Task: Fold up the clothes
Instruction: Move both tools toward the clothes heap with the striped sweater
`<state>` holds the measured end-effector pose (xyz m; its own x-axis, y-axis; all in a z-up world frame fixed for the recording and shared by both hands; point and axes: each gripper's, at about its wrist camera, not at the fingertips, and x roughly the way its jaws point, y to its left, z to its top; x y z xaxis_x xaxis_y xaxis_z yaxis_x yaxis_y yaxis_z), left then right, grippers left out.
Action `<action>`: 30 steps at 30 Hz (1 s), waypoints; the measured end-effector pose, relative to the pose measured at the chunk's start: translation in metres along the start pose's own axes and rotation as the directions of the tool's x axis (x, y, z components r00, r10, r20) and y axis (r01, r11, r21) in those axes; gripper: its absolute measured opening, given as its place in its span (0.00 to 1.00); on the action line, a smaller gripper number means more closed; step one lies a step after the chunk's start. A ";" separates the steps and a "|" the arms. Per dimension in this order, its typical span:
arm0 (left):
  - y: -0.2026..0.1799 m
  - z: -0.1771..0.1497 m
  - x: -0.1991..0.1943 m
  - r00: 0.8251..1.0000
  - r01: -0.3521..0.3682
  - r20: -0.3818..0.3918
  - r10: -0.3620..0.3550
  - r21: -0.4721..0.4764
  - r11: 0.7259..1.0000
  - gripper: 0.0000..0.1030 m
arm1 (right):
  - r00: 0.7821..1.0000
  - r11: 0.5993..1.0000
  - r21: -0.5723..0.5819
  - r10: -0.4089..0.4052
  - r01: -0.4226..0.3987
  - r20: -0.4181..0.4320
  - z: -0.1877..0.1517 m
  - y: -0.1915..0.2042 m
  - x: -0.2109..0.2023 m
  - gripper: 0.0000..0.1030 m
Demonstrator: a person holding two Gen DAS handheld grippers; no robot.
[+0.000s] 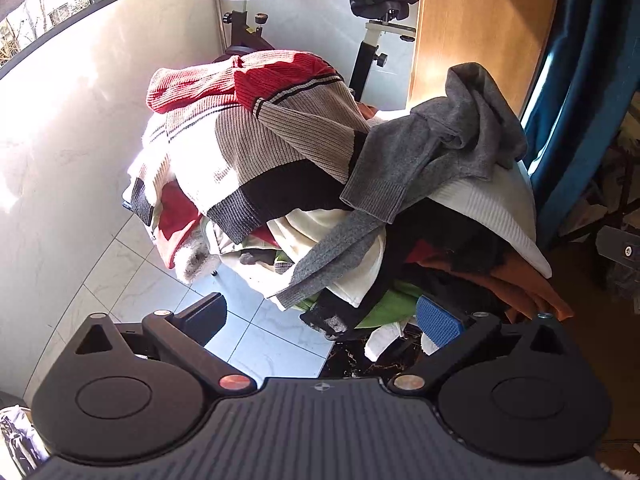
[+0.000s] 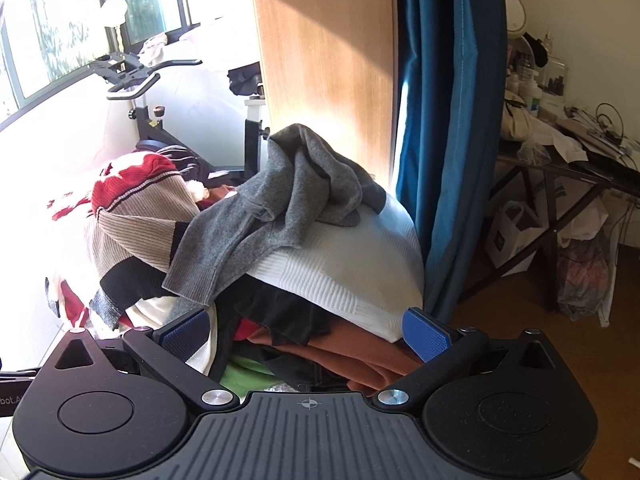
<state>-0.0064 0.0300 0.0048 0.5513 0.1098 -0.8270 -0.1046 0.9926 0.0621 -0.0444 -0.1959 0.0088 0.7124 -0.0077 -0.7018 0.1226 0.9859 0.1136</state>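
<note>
A tall heap of unfolded clothes fills both views. On top lie a grey sweater (image 1: 432,152), a red, beige and black striped knit sweater (image 1: 260,136) and a white ribbed garment (image 1: 500,208); orange, green and black pieces show below. The same grey sweater (image 2: 280,208), striped sweater (image 2: 136,232) and white garment (image 2: 352,268) show in the right wrist view. My left gripper (image 1: 324,316) is open and empty, low in front of the heap. My right gripper (image 2: 308,336) is open and empty, close to the heap's lower edge, under the white garment.
An exercise bike (image 1: 248,12) stands behind the heap by the window. A wooden panel (image 2: 324,60) and a blue curtain (image 2: 448,120) stand at the right. A cluttered desk (image 2: 568,148) with bags under it stands at far right. White tiled floor (image 1: 256,336) lies at left.
</note>
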 end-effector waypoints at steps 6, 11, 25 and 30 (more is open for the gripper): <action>0.001 -0.002 -0.001 1.000 0.005 0.002 -0.005 -0.012 1.000 1.00 | 1.000 1.000 -0.014 0.000 0.000 0.004 -0.001 0.000 -0.003 0.99; 0.002 -0.002 -0.005 1.000 0.007 0.018 -0.007 -0.016 1.000 1.00 | 1.000 1.000 0.005 -0.001 0.001 0.007 -0.001 -0.004 -0.005 0.99; 0.038 -0.001 -0.016 0.995 0.021 0.095 -0.008 -0.138 0.990 1.00 | 0.984 0.993 -0.113 0.005 0.016 0.180 0.006 0.012 -0.024 0.99; 0.045 0.004 -0.022 0.988 0.030 0.157 -0.010 -0.130 0.991 1.00 | 0.985 0.988 -0.151 0.011 0.016 0.175 0.002 0.009 -0.024 0.99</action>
<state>-0.0203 0.0725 0.0278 0.6751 0.1071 -0.7299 -0.1946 0.9802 -0.0362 -0.0587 -0.1871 0.0283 0.8234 -0.0258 -0.5669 0.0277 0.9996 -0.0052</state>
